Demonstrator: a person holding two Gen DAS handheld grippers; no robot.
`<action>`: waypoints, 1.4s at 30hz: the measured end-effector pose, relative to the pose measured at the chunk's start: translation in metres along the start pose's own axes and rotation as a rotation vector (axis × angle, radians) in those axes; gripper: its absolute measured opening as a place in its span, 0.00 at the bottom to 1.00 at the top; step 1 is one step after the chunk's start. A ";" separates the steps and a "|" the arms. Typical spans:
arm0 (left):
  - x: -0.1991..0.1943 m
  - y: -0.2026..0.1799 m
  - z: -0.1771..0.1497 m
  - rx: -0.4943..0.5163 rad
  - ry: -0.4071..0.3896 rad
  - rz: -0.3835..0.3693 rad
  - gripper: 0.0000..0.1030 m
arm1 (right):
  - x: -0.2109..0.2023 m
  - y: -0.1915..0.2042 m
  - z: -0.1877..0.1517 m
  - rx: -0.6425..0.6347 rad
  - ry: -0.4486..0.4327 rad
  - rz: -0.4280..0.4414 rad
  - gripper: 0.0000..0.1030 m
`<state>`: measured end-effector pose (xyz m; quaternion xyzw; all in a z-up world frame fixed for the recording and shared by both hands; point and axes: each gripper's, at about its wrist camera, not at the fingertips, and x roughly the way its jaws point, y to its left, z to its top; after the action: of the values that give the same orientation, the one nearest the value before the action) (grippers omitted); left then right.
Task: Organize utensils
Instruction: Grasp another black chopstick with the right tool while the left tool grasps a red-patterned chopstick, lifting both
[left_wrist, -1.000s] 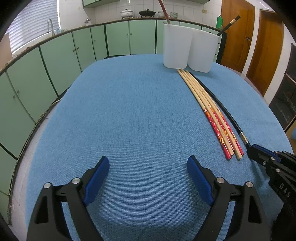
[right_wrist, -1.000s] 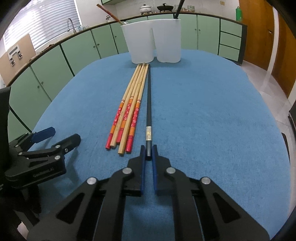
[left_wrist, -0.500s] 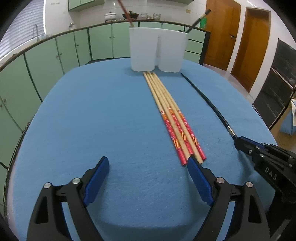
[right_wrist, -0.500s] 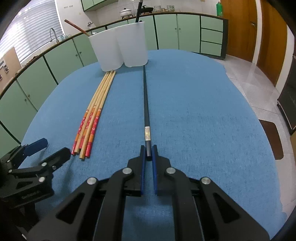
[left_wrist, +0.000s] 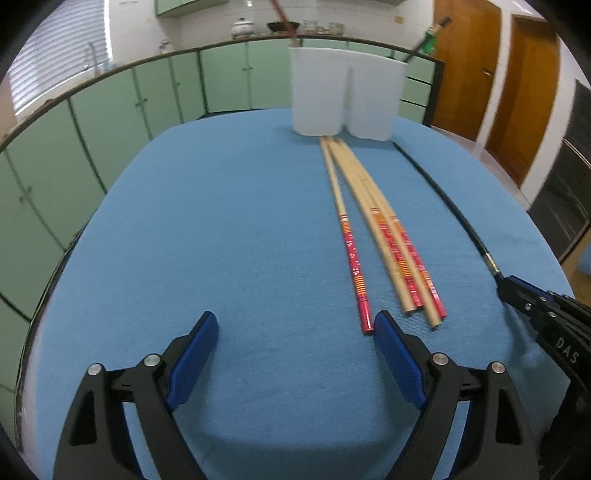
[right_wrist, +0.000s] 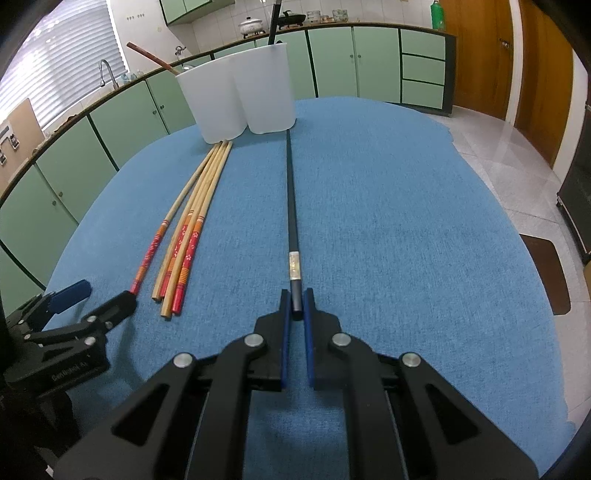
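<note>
So the blue-covered table (right_wrist: 406, 221) has two white plastic holder cups (right_wrist: 236, 96) standing side by side and touching at the far end, and each has one stick poking out the top: a reddish-brown one (right_wrist: 147, 55) leaning out of the left cup and a black one (right_wrist: 273, 22) standing in the right cup. Lying flat in front of the cups are four wooden chopsticks (right_wrist: 192, 229) with red and orange patterned ends, thin tips pointing at the cups. Three of them sit bunched together and the fourth (left_wrist: 351, 251) is splayed off a bit to the left side, its red end just about touching the tip of the left claw's right finger. Then there's one single black chopstick (right_wrist: 291, 206) with a silver band near its thick end, lying apart to the right of the wooden bunch, tip close to the right cup. The right claw (right_wrist: 295, 302) is clenched on the thick end of that black chopstick, which looks like it's resting along the cloth, though I can't tell if the held end is lifted. The left claw (left_wrist: 295, 332) is spread wide with nothing between its blue pads, hovering low over bare cloth right by the wooden ones' ends.
</note>
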<state>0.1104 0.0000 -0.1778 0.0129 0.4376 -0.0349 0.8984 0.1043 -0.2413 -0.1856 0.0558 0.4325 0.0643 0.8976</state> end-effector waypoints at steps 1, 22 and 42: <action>0.000 0.002 0.000 -0.009 -0.002 -0.002 0.82 | 0.000 0.000 0.000 -0.001 0.000 -0.001 0.07; -0.005 -0.015 0.004 0.032 -0.027 -0.097 0.06 | -0.002 -0.003 0.000 0.013 -0.003 0.022 0.06; -0.112 0.003 0.046 0.019 -0.305 -0.120 0.05 | -0.095 0.001 0.051 -0.028 -0.167 0.059 0.06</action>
<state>0.0780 0.0059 -0.0607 -0.0101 0.2958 -0.0942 0.9506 0.0856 -0.2584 -0.0812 0.0611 0.3535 0.0917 0.9289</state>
